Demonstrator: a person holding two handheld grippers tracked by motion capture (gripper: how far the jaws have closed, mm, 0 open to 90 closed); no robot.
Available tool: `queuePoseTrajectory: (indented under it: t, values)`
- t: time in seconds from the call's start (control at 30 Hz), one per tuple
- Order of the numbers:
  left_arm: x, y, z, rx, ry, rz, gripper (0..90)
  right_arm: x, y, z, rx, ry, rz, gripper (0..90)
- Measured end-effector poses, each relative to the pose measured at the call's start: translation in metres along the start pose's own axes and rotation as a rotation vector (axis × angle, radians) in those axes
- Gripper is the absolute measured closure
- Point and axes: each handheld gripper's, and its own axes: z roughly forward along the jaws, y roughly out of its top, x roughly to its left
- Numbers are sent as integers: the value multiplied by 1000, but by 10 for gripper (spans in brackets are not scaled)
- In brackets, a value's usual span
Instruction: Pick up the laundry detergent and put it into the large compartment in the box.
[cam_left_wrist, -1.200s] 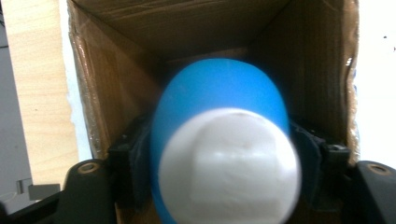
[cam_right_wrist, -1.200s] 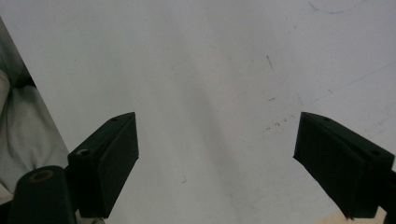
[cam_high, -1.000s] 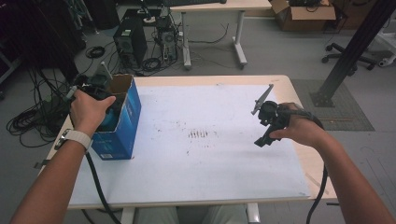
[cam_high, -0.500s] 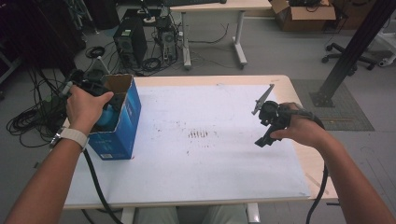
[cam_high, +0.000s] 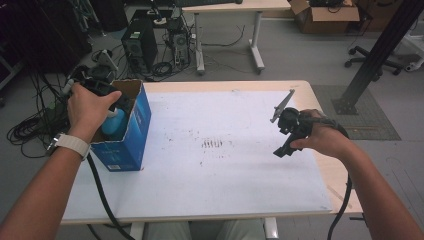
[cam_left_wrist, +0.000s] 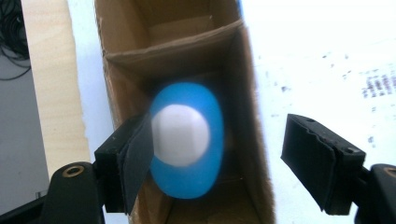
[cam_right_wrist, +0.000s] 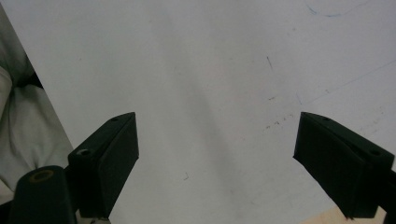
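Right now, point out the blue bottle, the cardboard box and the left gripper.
blue bottle (cam_left_wrist: 180, 135): left gripper view, on its white cap.
cardboard box (cam_high: 136, 125): high view, on its blue outer side.
left gripper (cam_left_wrist: 219, 154): left gripper view, midway between its open jaws.

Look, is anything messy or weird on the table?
Mostly tidy. The white tabletop has a dark smudge of little marks near its middle, like old ink stains. The blue bottle stands inside the open box, nothing spilled.
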Motion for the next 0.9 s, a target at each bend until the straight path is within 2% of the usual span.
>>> queuePoseTrajectory:
  t: [0.13,0.27,0.43,0.67,0.9]
  values:
    - [-3,0,-10,-6,-9,11,253,1,0,-1,2,-2,-1,139]
    - [-6,0,-21,-33,-26,21,252,1,-1,-2,0,-3,-2,138]
    - [-12,-1,-33,-55,-34,49,253,2,0,-2,0,-4,-3,139]
    - [-26,-4,-44,-63,-66,115,252,3,1,-3,2,-6,-5,139]
    - [-47,-8,-52,-47,-88,196,227,4,3,-4,2,-8,-6,139]
